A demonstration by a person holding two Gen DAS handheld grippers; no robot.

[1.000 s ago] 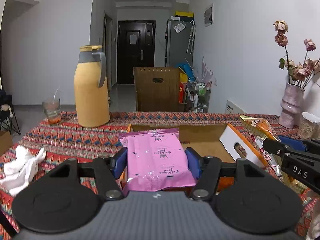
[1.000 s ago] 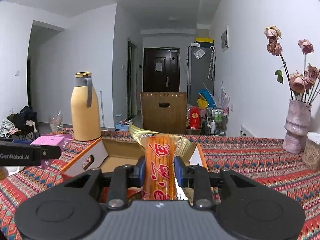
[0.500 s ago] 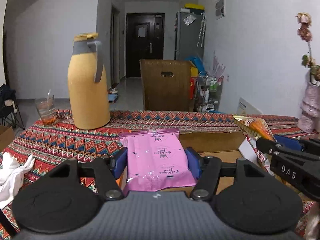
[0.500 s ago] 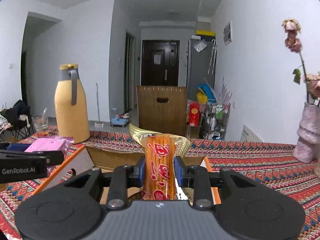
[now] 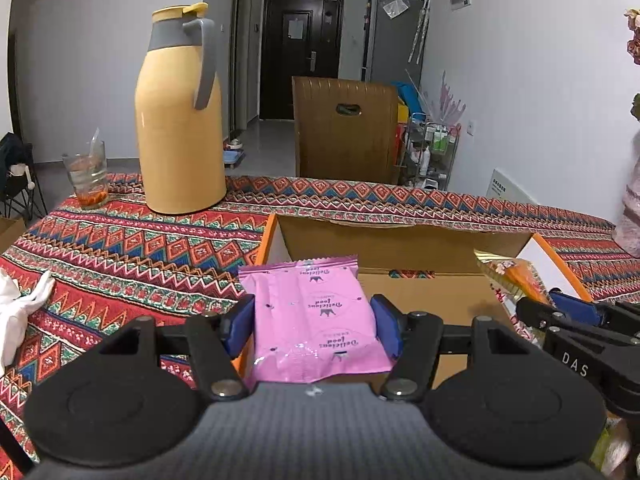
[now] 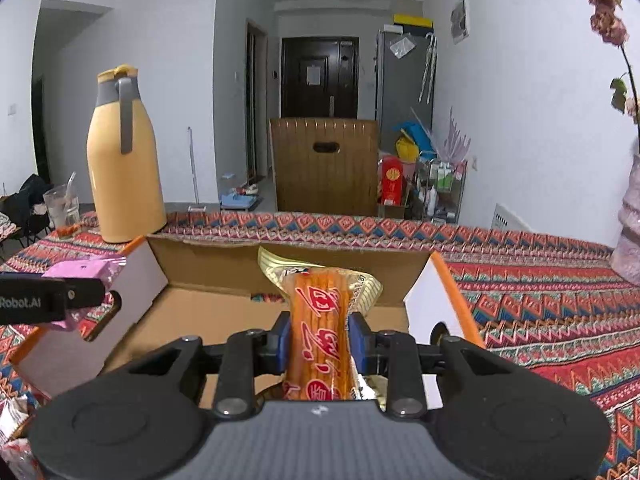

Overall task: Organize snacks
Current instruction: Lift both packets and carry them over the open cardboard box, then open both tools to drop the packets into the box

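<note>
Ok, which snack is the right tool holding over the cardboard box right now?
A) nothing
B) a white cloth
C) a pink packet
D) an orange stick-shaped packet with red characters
D: the right tool is clamped on the orange stick-shaped packet above the open cardboard box, while the pink packet sits in the left tool.

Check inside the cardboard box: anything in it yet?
The cardboard box shows bare brown floor. The orange snack pack in the right gripper and that gripper's body cover its near middle, so I can't rule that part out.
</note>
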